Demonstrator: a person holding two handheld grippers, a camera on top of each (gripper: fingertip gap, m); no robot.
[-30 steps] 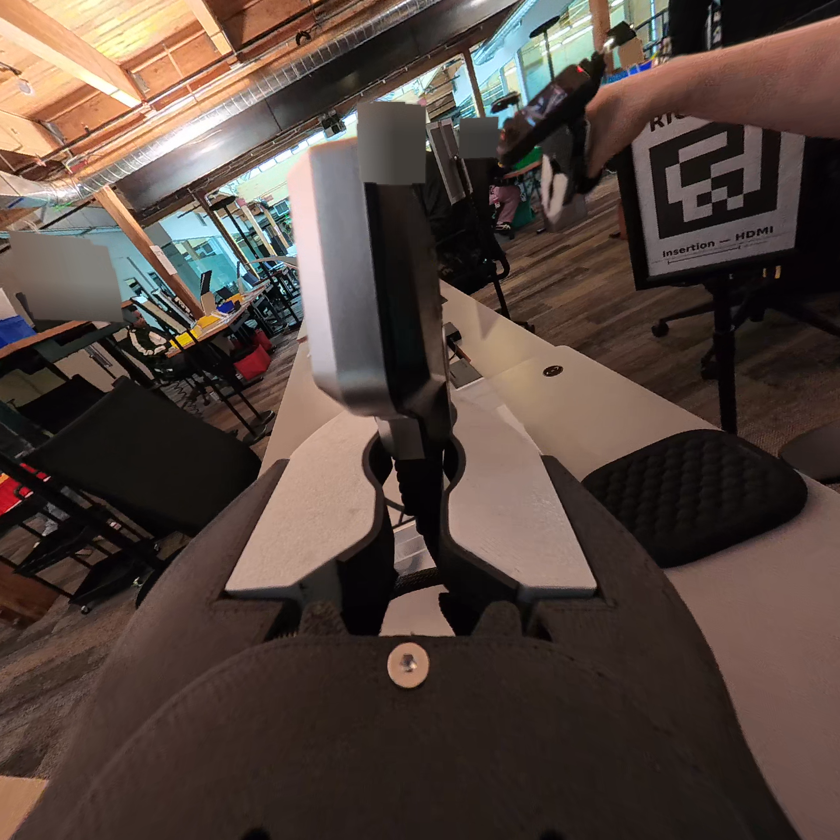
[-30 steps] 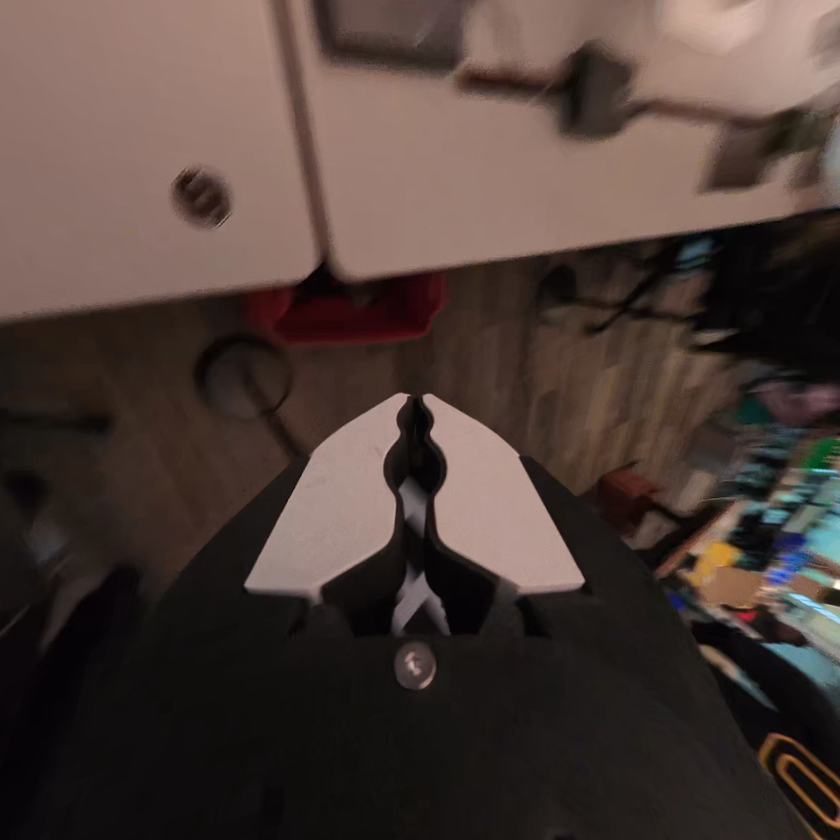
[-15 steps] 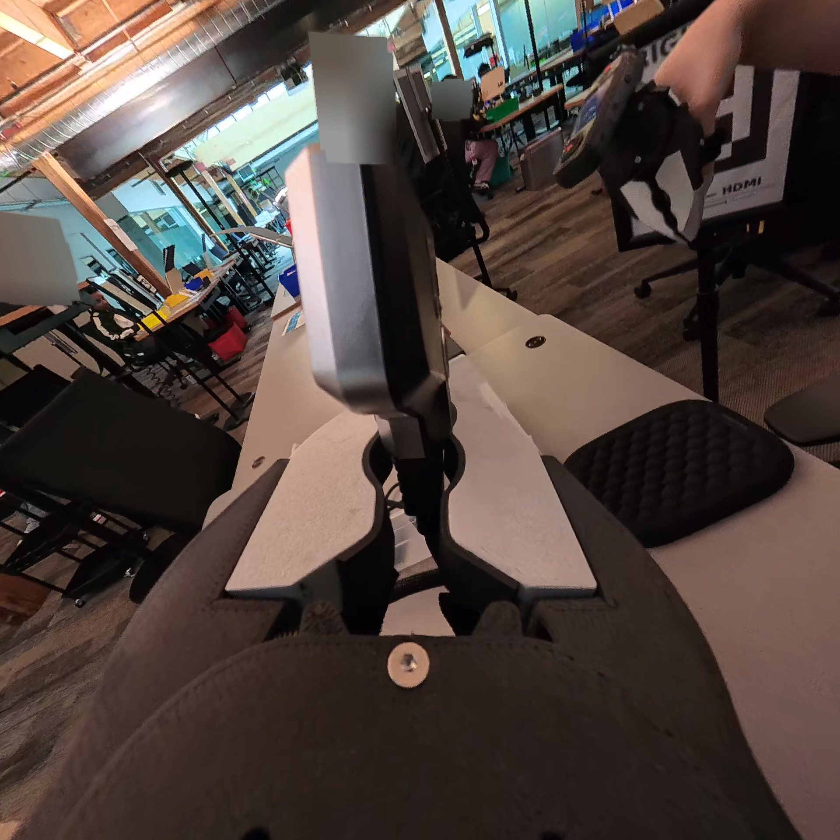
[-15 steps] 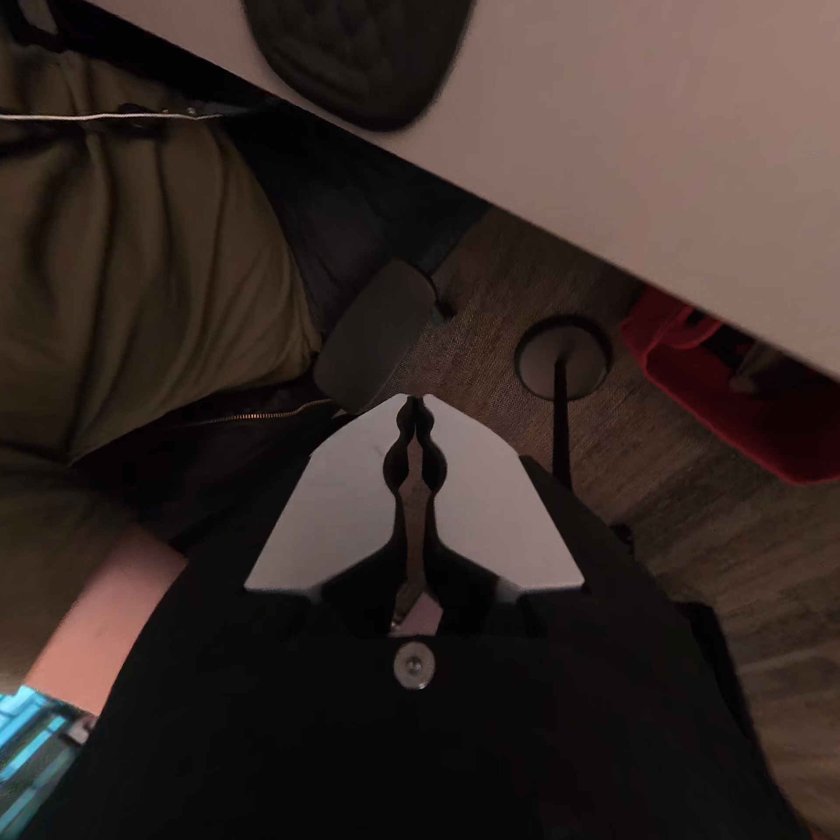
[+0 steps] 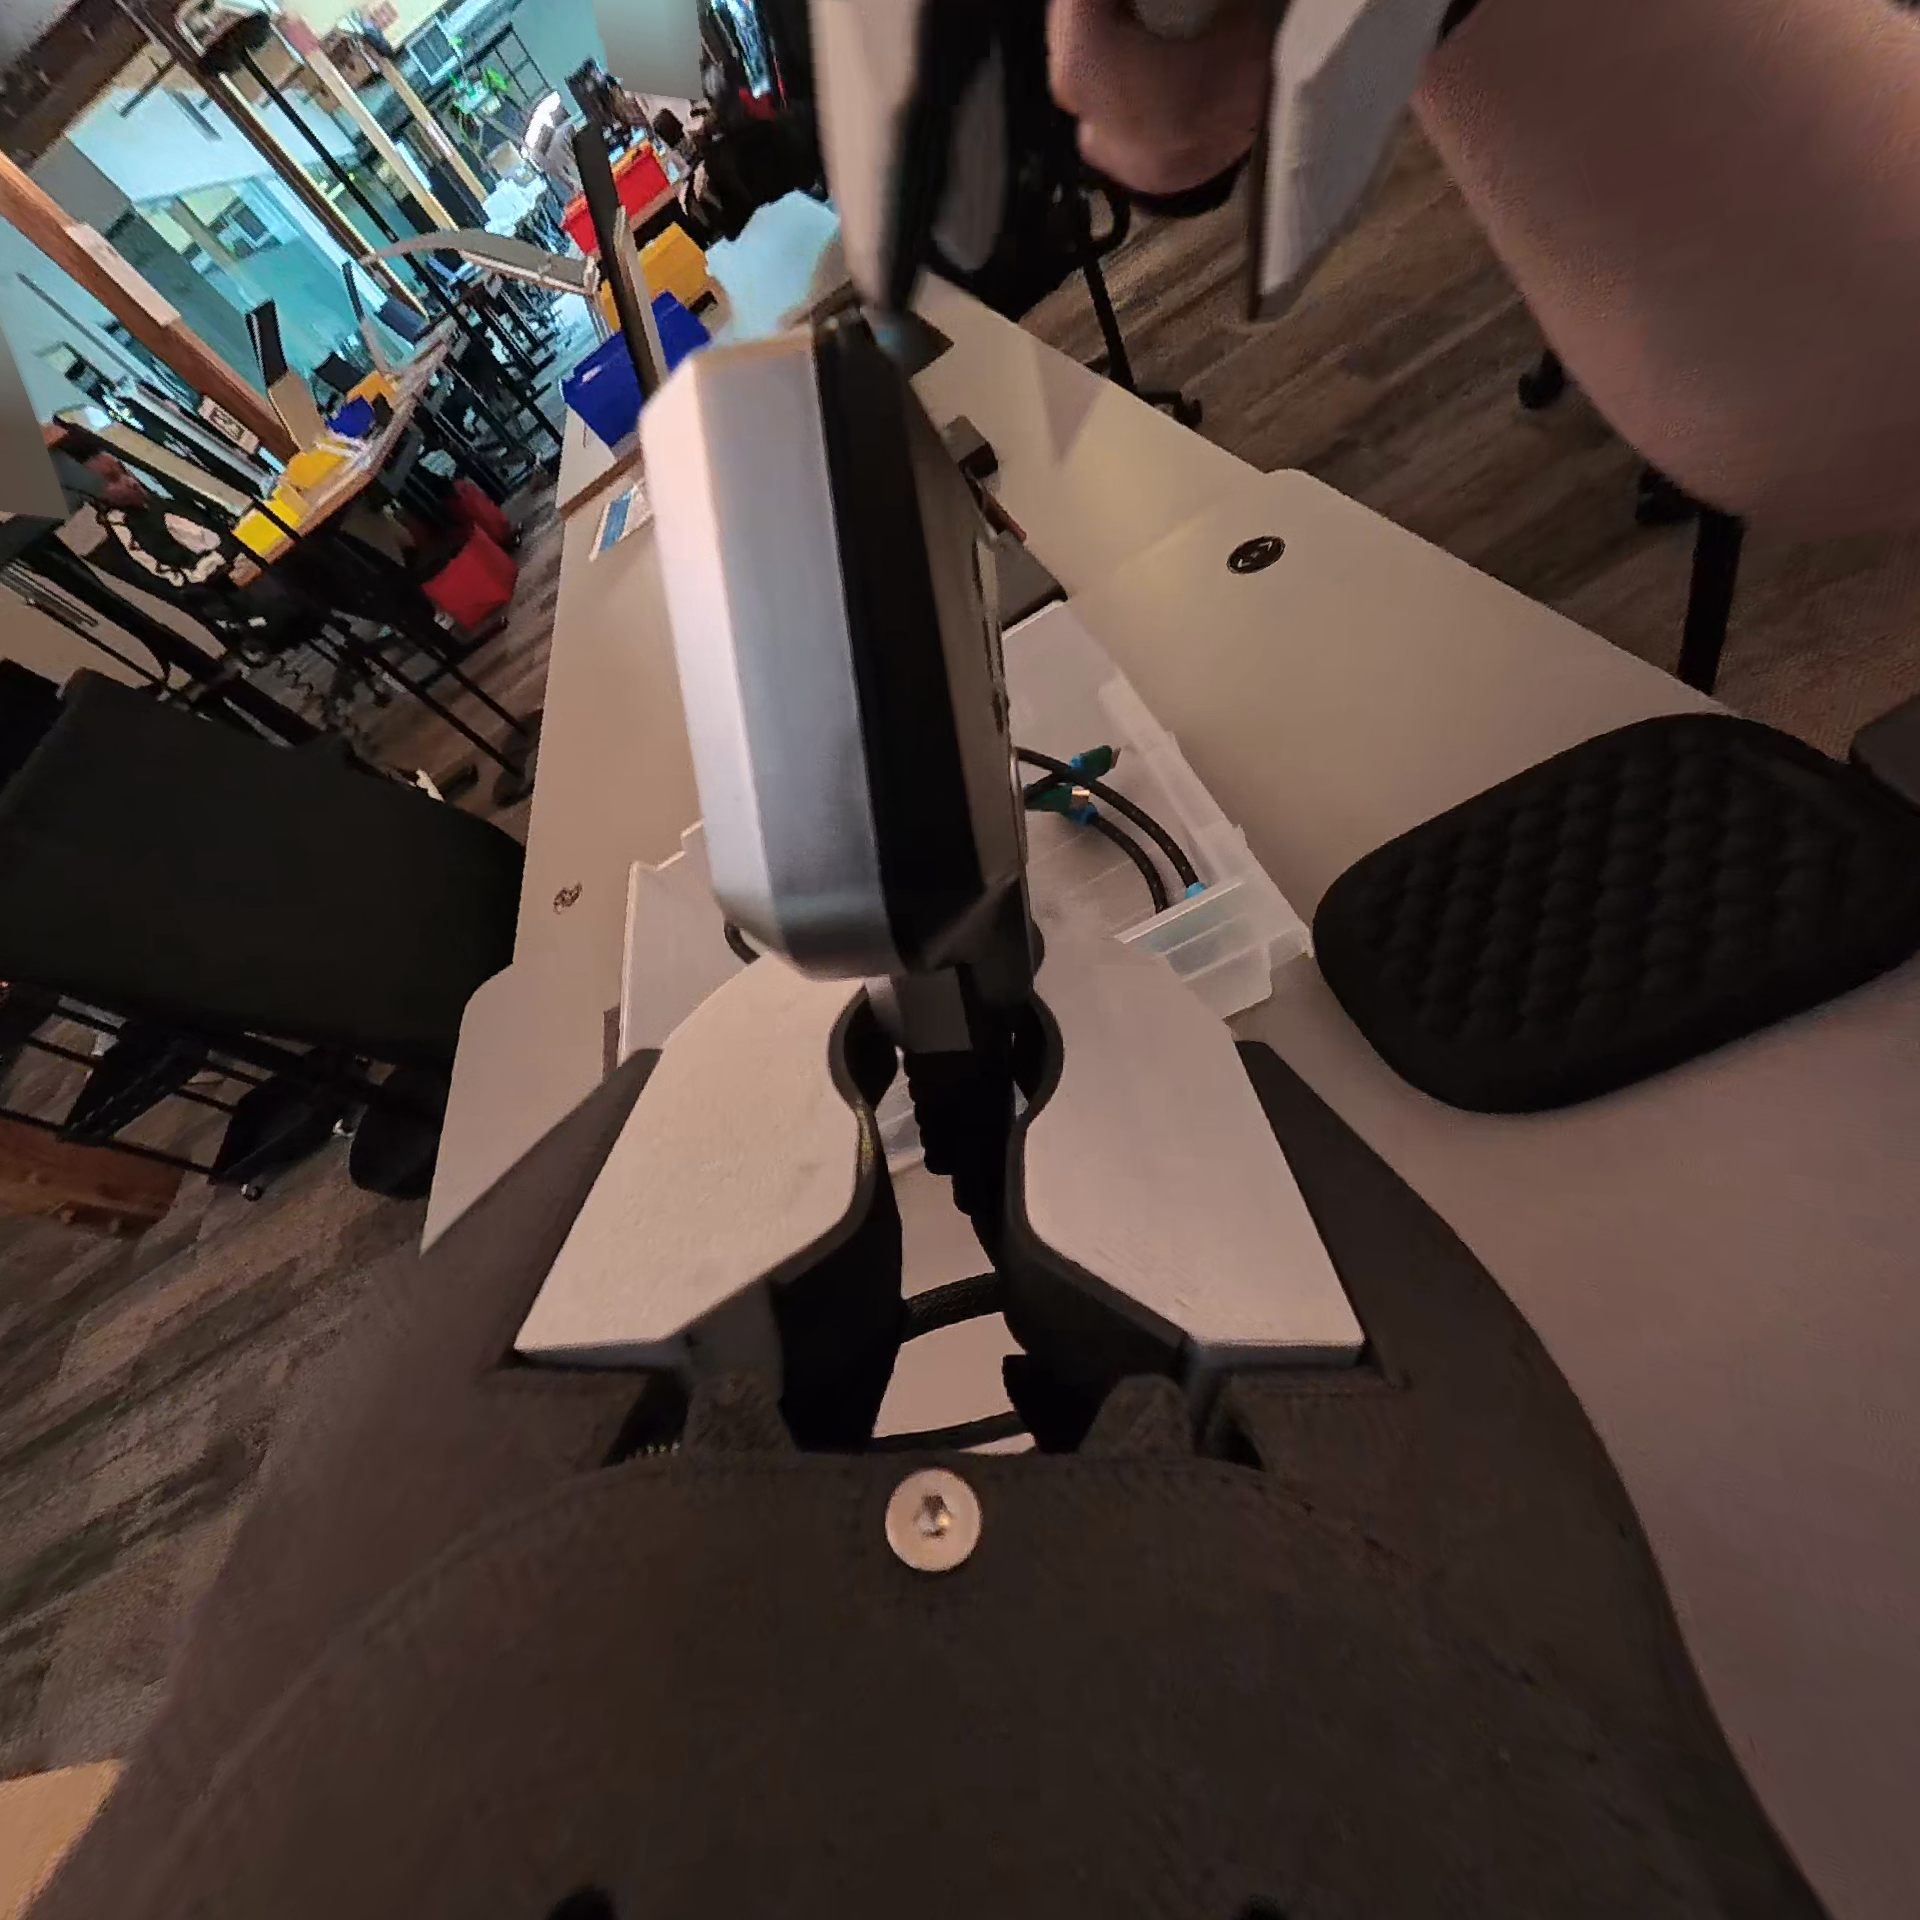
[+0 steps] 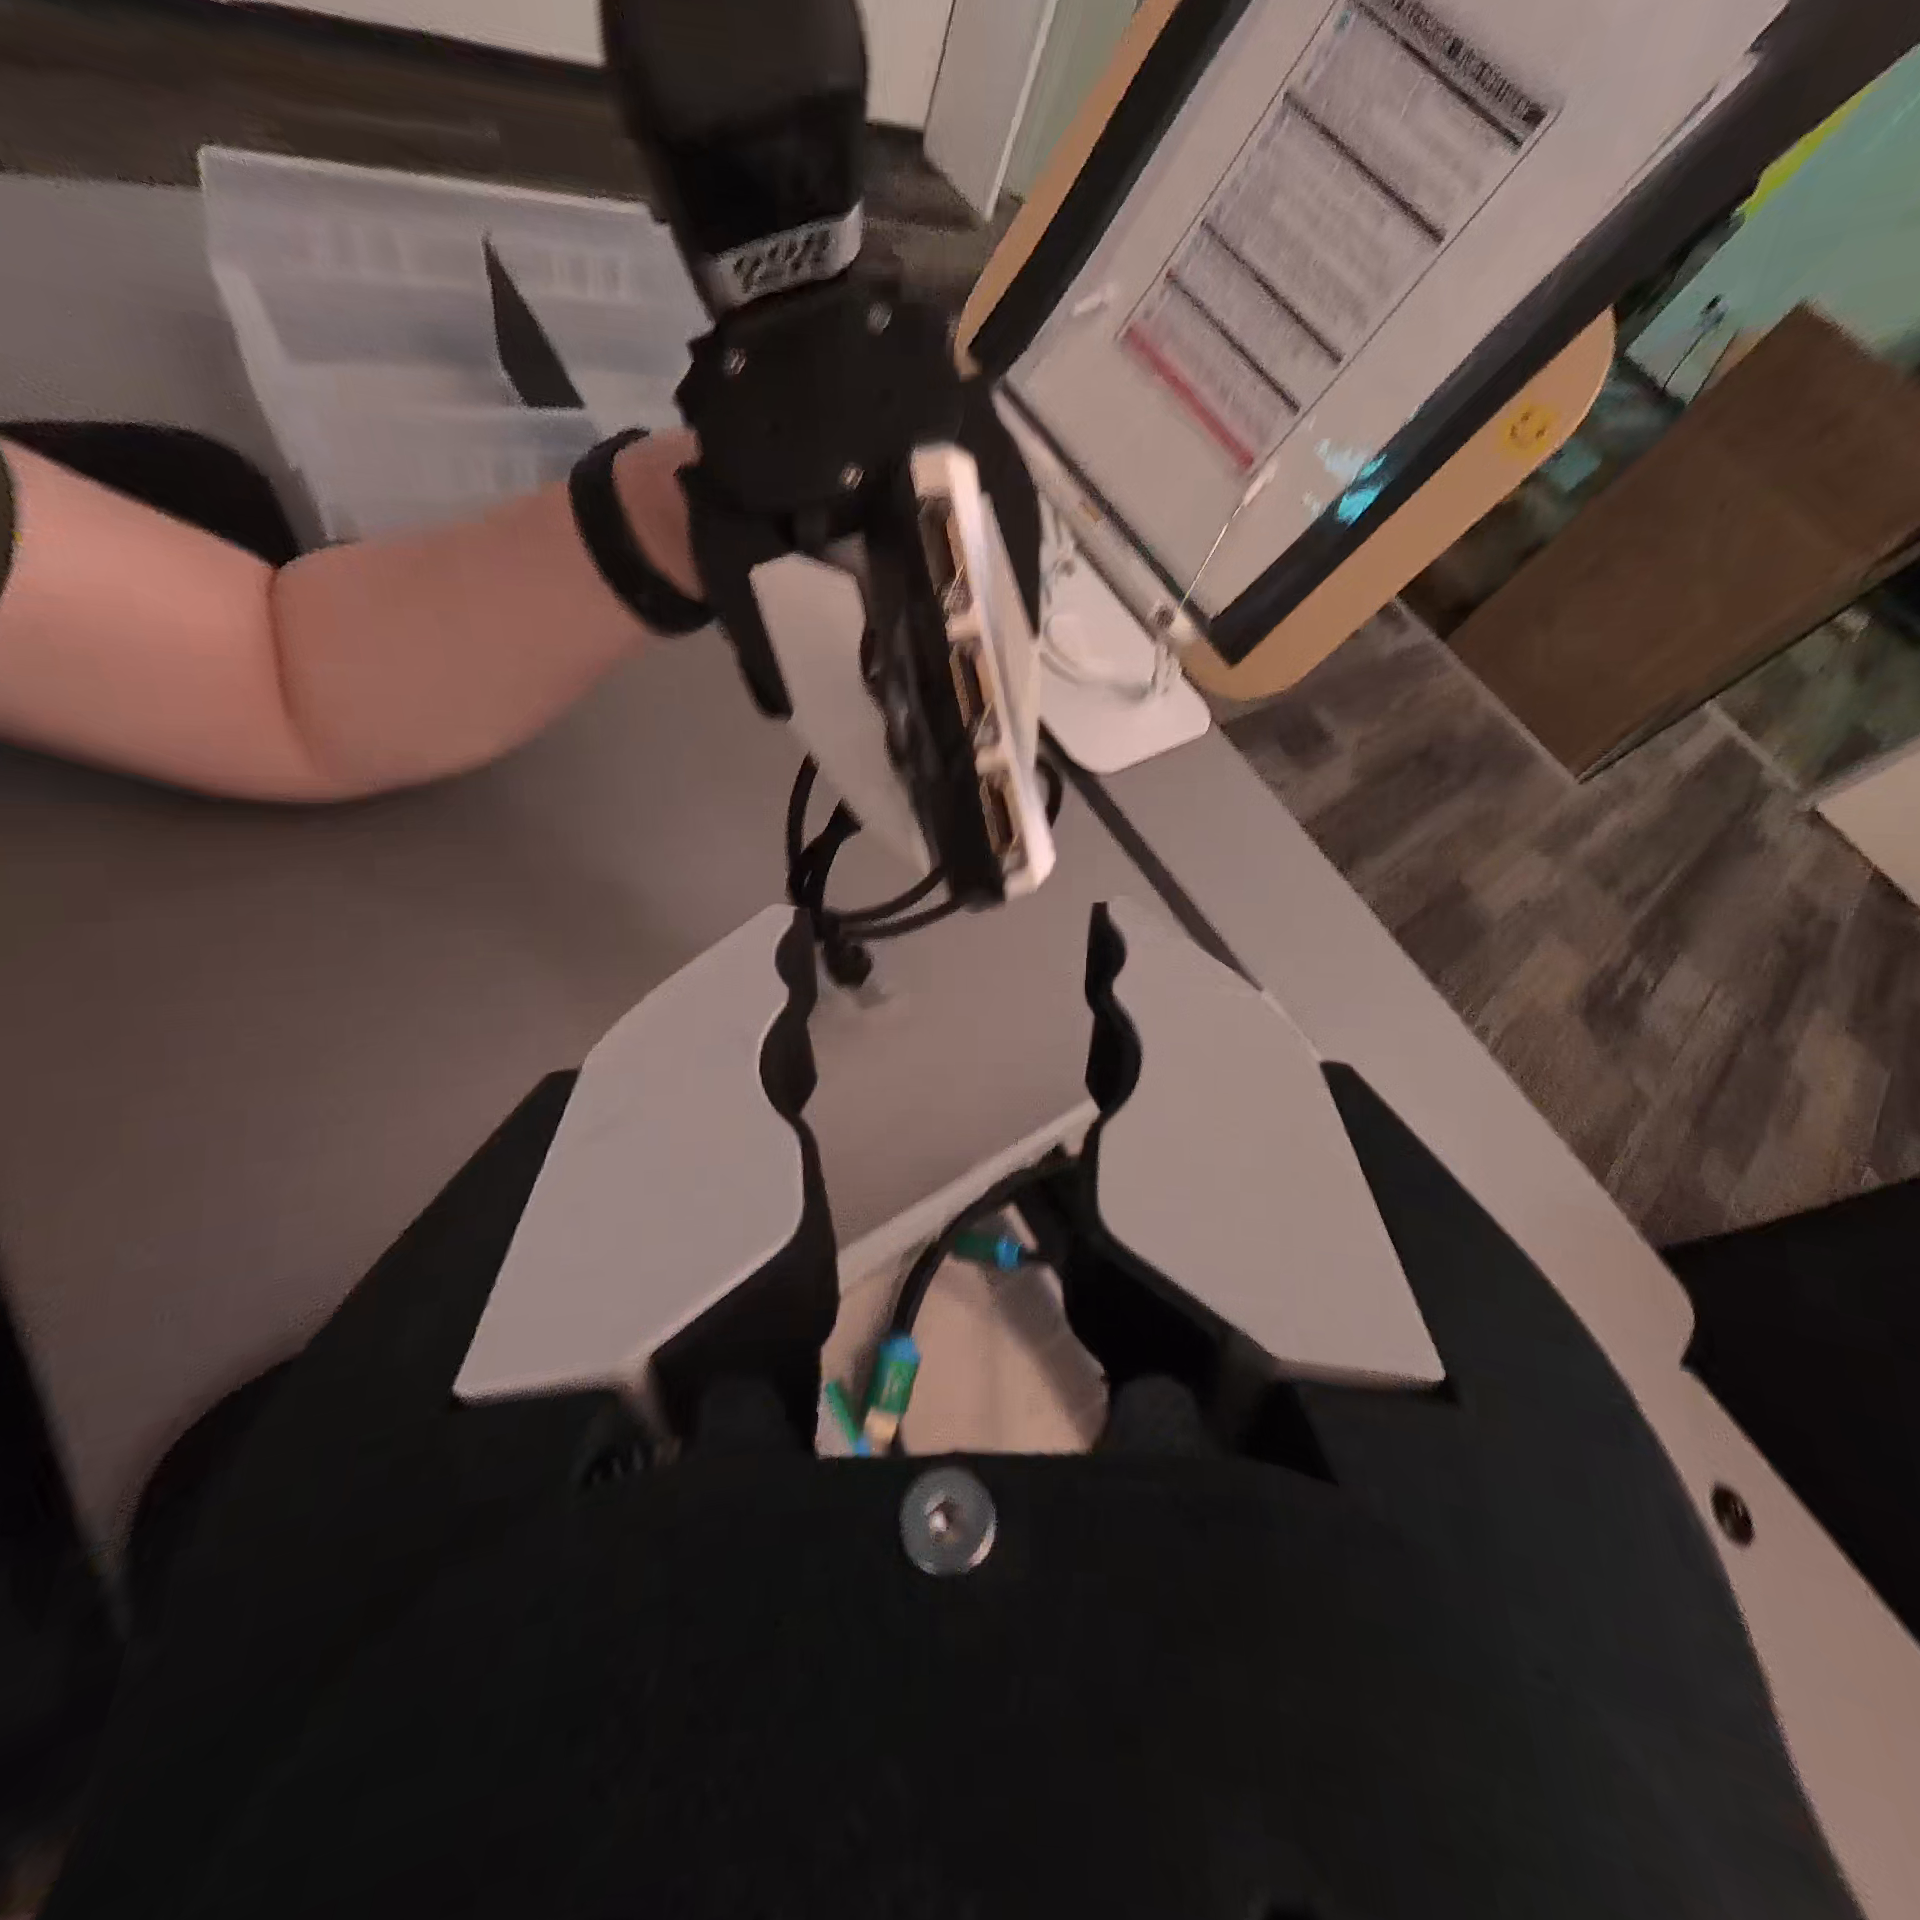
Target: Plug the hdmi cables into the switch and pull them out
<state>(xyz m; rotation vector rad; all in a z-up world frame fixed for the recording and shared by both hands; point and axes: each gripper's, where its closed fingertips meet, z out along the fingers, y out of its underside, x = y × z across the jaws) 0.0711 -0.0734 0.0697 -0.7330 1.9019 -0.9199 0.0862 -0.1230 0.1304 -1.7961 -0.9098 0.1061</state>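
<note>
My left gripper (image 5: 951,1013) is shut on the black cable stub (image 5: 951,1081) at the base of the silver and black HDMI switch (image 5: 810,644) and holds the switch upright above the table. The right wrist view shows the switch (image 6: 982,675) end-on, with its row of ports facing me, held by the left gripper (image 6: 831,665). My right gripper (image 6: 940,920) is open and empty, its tips just short of the switch. It also shows blurred at the top of the left wrist view (image 5: 914,156). HDMI cables with teal plugs (image 5: 1081,790) lie in a clear plastic box (image 5: 1195,914).
A black padded wrist rest (image 5: 1621,914) lies on the white table (image 5: 1351,644) to the right of the box. A tan-framed screen (image 6: 1351,312) stands on the table behind the switch. A person's forearm (image 6: 364,675) reaches across the table. Chairs and desks stand around.
My right gripper swung up from pointing at the floor to face the switch, and its jaws opened. My left gripper tilted down toward the table, still holding the switch.
</note>
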